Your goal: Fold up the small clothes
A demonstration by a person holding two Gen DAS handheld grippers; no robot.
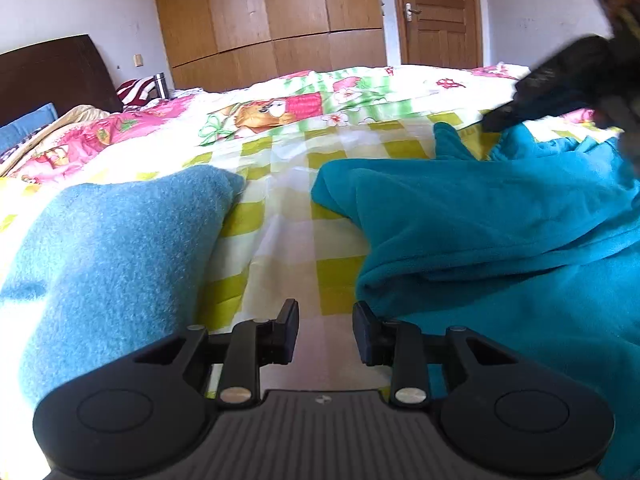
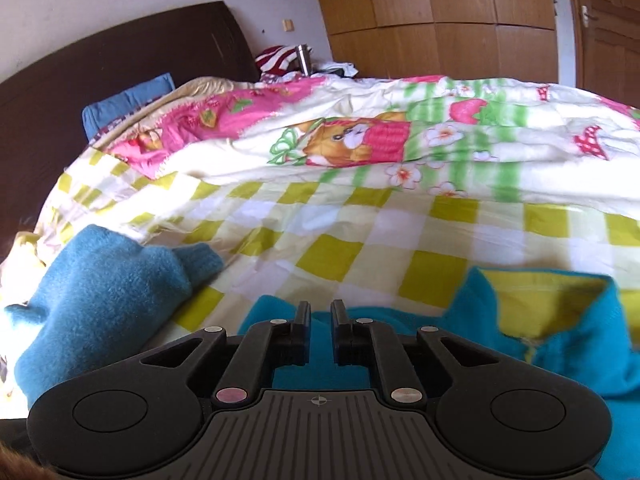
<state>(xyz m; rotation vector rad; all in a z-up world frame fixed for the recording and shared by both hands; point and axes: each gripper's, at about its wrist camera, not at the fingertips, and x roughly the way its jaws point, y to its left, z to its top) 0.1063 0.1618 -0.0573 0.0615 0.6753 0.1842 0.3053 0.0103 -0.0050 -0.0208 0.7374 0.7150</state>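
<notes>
Nearest my left tool [image 1: 325, 316], its jaws stand apart with nothing between them, over the checked bedspread [image 1: 288, 216] between a folded blue fleece [image 1: 112, 248] and the teal garment [image 1: 500, 232]. My right tool [image 2: 320, 312] has its jaws nearly closed above that teal garment [image 2: 560, 360]; whether they pinch the cloth I cannot tell.

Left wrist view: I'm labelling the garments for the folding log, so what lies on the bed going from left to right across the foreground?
Fuzzy blue knit garment → bare strip of yellow-checked bedsheet → teal fleece garment.
</notes>
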